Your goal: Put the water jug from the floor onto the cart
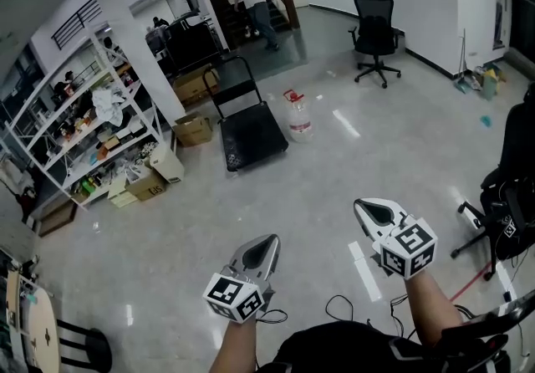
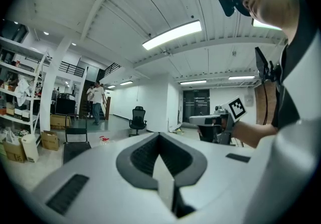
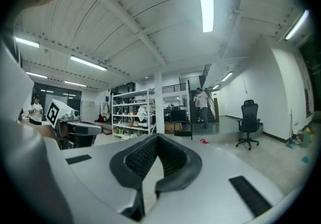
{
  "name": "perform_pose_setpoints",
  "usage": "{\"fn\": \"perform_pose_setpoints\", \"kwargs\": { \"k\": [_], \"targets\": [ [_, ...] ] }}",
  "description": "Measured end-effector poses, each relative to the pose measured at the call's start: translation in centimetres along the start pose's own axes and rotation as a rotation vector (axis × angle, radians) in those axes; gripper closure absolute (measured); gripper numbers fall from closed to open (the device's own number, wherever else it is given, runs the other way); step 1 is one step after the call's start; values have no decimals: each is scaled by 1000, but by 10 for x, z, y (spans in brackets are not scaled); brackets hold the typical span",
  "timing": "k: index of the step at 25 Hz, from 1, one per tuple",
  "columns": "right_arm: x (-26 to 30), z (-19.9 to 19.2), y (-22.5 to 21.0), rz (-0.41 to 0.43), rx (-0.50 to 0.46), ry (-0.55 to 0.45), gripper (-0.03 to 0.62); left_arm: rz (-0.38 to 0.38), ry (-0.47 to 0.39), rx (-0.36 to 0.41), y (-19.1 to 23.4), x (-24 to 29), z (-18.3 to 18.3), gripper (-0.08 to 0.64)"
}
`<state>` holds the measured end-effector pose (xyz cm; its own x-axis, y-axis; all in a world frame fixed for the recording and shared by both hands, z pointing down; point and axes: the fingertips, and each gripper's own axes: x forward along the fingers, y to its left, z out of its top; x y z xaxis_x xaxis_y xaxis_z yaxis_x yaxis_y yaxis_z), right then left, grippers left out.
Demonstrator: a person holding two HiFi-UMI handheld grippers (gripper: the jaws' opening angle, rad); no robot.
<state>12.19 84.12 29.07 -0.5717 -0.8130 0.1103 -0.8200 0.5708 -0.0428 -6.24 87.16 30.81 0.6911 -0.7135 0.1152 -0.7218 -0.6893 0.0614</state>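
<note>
Jaws on both grippers are pressed together with nothing between them. The left gripper point(image 1: 268, 240) shows its two pads meeting in a closed V in its own view, and the right gripper point(image 1: 362, 206) shows the same in its view.

From the head view I see both grippers held low in front of me, side by side and pointing out across the floor point(image 1: 334, 187). The left one sits a little nearer to me than the right.

The water jug point(image 1: 298, 116) stands upright on the floor, clear-bodied with a red top, well apart from both sets of jaws. It lies ahead of them, roughly in line with the gap between the two grippers. It is just beside the right edge of the cart point(image 1: 251, 135), a black flat platform with its push handle raised at the far end. I cannot tell whether jug and cart touch.

In the left gripper view the jug is only a small red-topped speck to the left of the closed jaw tips. In the right gripper view a red speck sits to the right of the tips (too small to say more).

A black office chair point(image 1: 374, 31) stands further back on the right. White shelving point(image 1: 88, 125) with cardboard boxes point(image 1: 193, 129) at its foot runs along the left.
</note>
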Motion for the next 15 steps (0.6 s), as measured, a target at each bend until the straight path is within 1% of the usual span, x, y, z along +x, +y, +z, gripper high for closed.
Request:
{"fn": "perform_pose_setpoints", "kwargs": {
  "k": [3,6,8,12,15],
  "targets": [
    [4,-2,-15,4,-9,-2,594,15,4,-3,4,15,-3,563],
    [20,-10,-27,8,24,10,594,17,23,-14,15,28,-6,563],
    [35,-13,-33,17,22,23,594,12,29,-19,27,40,-8,563],
    [76,-16,-56,-6,13,33,594,-19,24,-32,64,74,-14,563],
    [119,-14,-76,-31,-1,42,594,-46,4,-42,105,104,-15,563]
  ]
}}
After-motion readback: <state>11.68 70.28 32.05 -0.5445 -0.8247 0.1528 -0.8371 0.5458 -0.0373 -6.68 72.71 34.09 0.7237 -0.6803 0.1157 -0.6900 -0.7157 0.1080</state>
